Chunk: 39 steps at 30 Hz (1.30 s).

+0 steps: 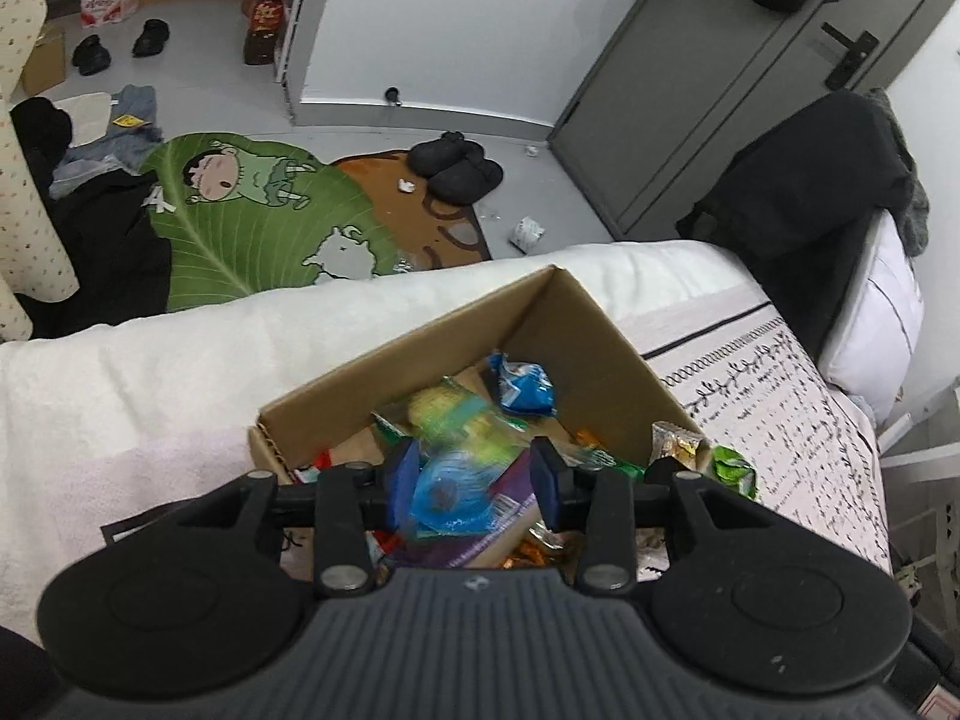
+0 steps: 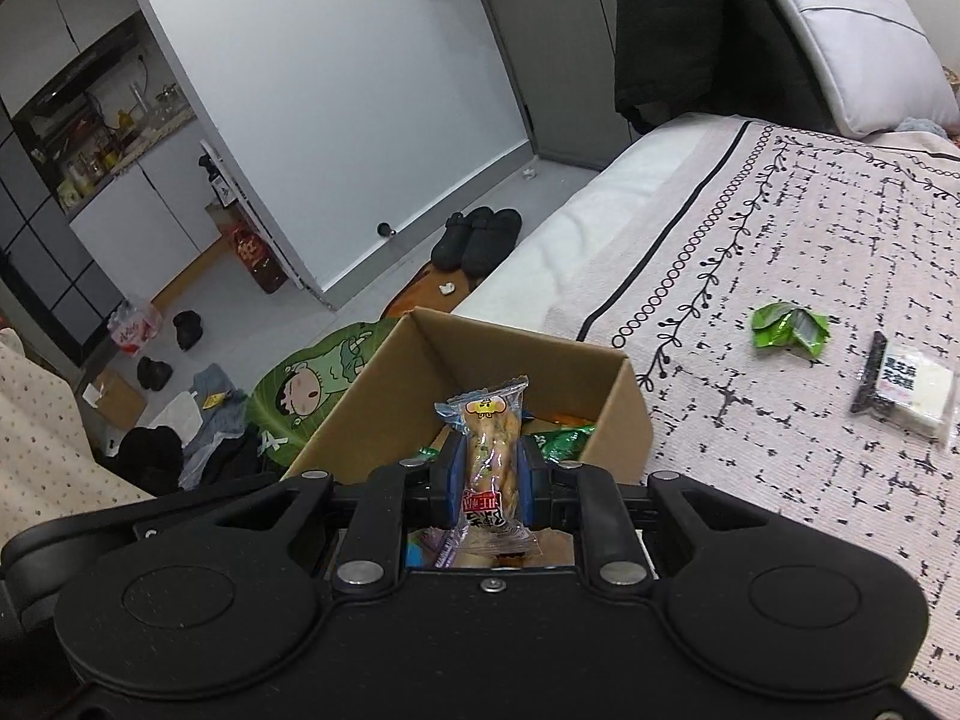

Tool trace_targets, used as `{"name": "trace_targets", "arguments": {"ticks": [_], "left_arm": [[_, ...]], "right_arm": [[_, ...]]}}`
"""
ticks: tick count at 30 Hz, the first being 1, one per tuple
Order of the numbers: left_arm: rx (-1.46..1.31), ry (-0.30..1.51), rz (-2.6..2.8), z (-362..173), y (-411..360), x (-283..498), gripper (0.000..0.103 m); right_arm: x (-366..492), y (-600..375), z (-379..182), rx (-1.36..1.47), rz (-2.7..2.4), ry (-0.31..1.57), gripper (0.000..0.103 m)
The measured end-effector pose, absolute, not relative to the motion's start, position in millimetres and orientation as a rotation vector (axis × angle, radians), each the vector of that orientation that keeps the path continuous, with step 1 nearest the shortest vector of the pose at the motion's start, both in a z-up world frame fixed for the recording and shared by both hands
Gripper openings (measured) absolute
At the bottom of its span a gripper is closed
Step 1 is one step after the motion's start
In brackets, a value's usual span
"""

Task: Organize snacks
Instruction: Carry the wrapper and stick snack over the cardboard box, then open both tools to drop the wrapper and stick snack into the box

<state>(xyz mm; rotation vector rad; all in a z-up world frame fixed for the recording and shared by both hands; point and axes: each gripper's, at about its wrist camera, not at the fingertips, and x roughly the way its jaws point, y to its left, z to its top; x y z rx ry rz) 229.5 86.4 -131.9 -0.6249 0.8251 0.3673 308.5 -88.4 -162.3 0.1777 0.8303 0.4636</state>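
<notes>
The big brown box (image 1: 564, 324) sits on the bed (image 2: 780, 228), close to the bed's edge. It is the place where the snacks go, and I think the job is more than half done, because many snacks already lie inside the box. There is a blue packet (image 1: 523, 385) near the box's far corner and a yellow-green packet (image 1: 459, 414) in the middle of the box.

Some snacks are not in the box yet. A green packet (image 2: 791, 327) and a white packet (image 2: 909, 389) lie on the bed, well apart from the box on its right side. A small brown packet (image 1: 677, 443) sits just beside the box's right wall (maybe leaning on it, I cannot tell).

The right gripper (image 2: 492, 468) is above the near part of the box. Its jaws are squeezed on a long twisty snack (image 2: 491, 450) in a clear wrapper, standing upright. It looks ready to drop in.

The left gripper (image 1: 475, 477) is also over the box. Its jaws are spread apart. A blurry blue and green packet (image 1: 447, 495) shows between them, and it seems loose, not held.

Only the right view shows the twisty snack and the white packet. Only the left view shows deep inside the box and the small brown packet.
</notes>
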Motion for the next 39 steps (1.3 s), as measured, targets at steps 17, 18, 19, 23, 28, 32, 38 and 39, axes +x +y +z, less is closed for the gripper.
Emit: {"name": "trace_targets", "arguments": {"ticks": [17, 18, 19, 23, 28, 32, 38, 39], "left_arm": [[-0.692, 0.888, 0.420, -141.5, 93.6, 231.0, 0.051], [-0.689, 0.887, 0.421, -141.0, 92.3, 230.7, 0.051], [-0.686, 0.885, 0.421, -140.7, 91.9, 230.6, 0.051], [-0.677, 0.888, 0.418, -140.1, 86.7, 232.6, 0.051], [-0.646, 0.855, 0.433, -135.0, 77.9, 233.1, 0.084], [-0.607, 0.836, 0.425, -129.7, 66.1, 235.7, 0.085], [-0.542, 0.839, 0.385, -123.9, 44.6, 241.3, 0.085], [-0.529, 0.835, 0.377, -122.4, 40.5, 241.6, 0.085]], "right_arm": [[320.1, -89.7, -155.8, 0.187, 0.478, 0.801, 0.046], [320.7, -92.5, -156.6, 0.189, 0.473, 0.803, 0.047], [320.4, -96.5, -157.0, 0.192, 0.466, 0.804, 0.049], [319.0, -114.8, -157.3, 0.198, 0.440, 0.801, 0.053], [317.9, -141.5, -155.9, 0.205, 0.406, 0.798, 0.055], [317.3, -164.4, -156.6, 0.211, 0.374, 0.798, 0.064], [315.2, -196.4, -158.9, 0.228, 0.345, 0.799, 0.069], [315.5, -200.8, -159.2, 0.230, 0.342, 0.799, 0.069]]}}
